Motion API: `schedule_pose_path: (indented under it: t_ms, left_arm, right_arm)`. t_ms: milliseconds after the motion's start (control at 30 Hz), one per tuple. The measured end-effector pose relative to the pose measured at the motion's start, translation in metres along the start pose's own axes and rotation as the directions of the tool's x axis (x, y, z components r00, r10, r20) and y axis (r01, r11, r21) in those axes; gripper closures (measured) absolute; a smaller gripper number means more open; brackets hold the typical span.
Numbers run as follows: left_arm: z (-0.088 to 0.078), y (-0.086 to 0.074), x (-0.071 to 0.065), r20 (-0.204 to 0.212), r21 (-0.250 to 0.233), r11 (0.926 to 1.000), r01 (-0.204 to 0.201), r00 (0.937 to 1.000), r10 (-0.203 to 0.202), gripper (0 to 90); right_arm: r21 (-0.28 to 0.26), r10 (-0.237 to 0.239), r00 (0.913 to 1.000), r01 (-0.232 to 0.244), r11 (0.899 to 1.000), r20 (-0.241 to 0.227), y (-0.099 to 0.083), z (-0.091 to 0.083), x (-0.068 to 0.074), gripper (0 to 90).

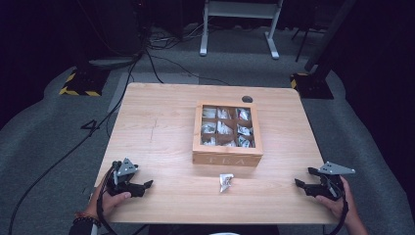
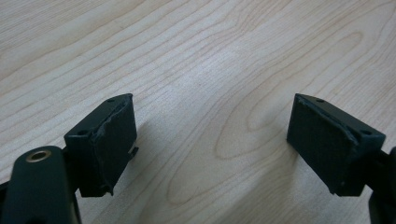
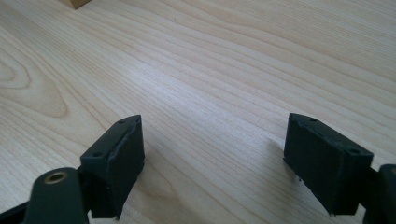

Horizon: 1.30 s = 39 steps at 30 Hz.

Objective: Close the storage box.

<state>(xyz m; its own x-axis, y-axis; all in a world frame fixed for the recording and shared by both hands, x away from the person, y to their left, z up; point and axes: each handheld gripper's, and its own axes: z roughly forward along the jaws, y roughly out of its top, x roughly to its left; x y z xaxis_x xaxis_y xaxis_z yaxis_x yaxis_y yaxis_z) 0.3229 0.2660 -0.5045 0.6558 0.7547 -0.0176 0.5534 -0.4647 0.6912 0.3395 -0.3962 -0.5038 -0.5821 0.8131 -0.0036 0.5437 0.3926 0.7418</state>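
A dim room with dark walls and grey carpet (image 1: 44, 127). A pale wooden surface (image 1: 161, 122) stands in the middle. Black cables (image 1: 147, 54) trail across the floor. Beyond, a white frame (image 1: 240, 24); two yellow-and-black striped bases (image 1: 80, 83) flank it.

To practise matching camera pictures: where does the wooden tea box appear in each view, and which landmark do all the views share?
High view: the tea box sits centre, slightly right, on the table.
Left gripper view: not in the picture.
Right gripper view: what looks like one corner of the box, at the top left edge.
Shared landmark: the pale wood-grain table.
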Motion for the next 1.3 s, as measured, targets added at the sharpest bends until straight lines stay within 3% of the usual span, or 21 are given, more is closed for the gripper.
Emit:
schedule_pose_path:
  t_ms: [1300]
  left_arm:
    - [0.0003, 0.0007, 0.0018, 0.004, 0.003, 1.0000, -0.009, 1.0000, 0.009, 16.0]
  right_arm:
    - [0.001, 0.008, 0.9999, -0.008, 1.000, 0.009, 0.0007, 0.0008, 0.0001, 20.1]
